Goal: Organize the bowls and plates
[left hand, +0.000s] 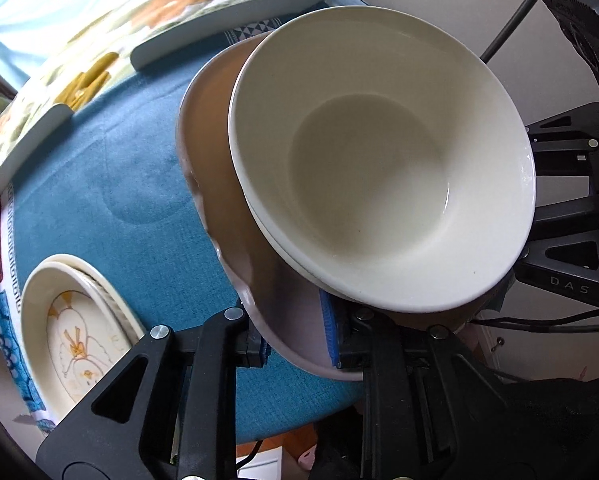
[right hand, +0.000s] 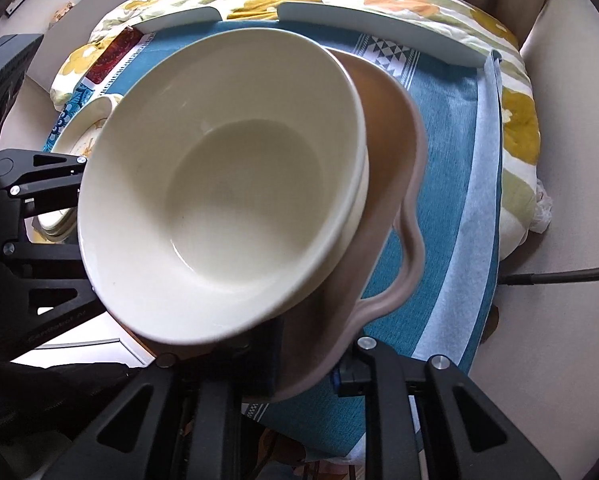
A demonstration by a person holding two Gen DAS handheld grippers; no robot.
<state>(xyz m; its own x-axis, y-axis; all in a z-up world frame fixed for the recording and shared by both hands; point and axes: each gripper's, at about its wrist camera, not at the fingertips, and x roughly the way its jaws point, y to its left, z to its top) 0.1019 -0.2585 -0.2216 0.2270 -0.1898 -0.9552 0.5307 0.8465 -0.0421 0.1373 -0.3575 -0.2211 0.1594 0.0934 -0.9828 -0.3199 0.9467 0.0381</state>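
Both claws are clamped on the same dish: the left claw [left hand: 299,344] pinches one edge of the wavy-rimmed brown plate [left hand: 219,128] between its blue pads, and the right claw [right hand: 311,364] is closed on the opposite edge of it. On that plate sits a stack of cream bowls [left hand: 383,184] (at least two nested, going by the doubled rim), and the whole load looks tilted and held clear above the teal cloth [left hand: 119,168] covering the surface.

As for progress, the bowls seem already gathered into one pile and set on the brown plate, so that part looks done. At the near left of the left wrist view rests a separate stack of cream plates with an orange motif [left hand: 75,328], directly on the cloth. What likely remains is setting the carried load down, perhaps beside or with that plate stack; I cannot tell the intended spot.

Readable writing is scarce: "DAS" shows on the black frame of the right claw's body at the right of the left wrist view, and a faint line of lettering on the other claw's frame is too blurred to read
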